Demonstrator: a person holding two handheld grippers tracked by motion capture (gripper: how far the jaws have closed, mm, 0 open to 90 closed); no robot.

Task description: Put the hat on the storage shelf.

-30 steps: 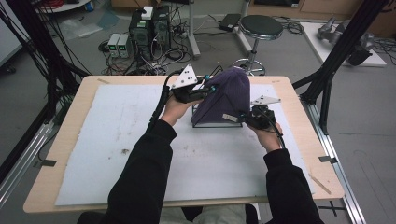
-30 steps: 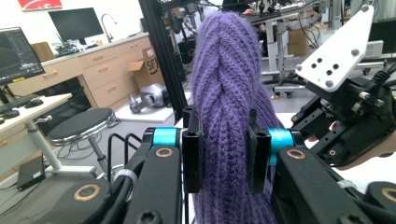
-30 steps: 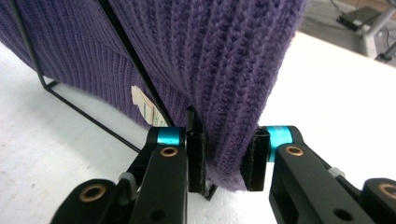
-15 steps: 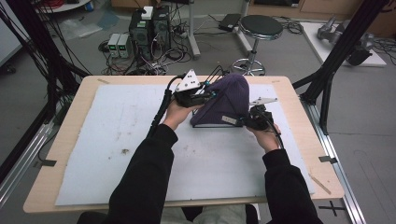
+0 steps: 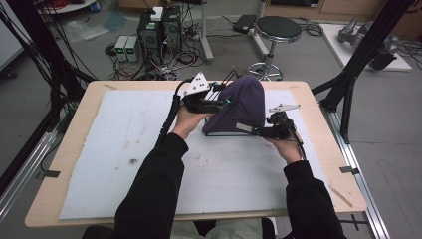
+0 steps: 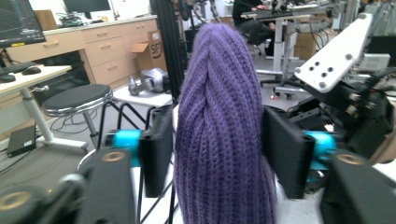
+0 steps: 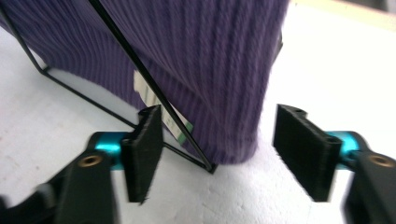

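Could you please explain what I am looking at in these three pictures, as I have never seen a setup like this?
No robot is at work here: a person at a table holds a hand-held two-jaw gripper in each hand. The high view looks down from above; the left gripper and the right gripper are at either side of a purple knitted hat, which is draped over a black wire stand on a white mat. The other two pictures come from cameras riding on the grippers. In the left gripper view the hat hangs between the jaws; in the right gripper view its hem lies between them. Both sets of jaws have just been opening, and the pads now stand apart from the hat, so nothing is gripped.
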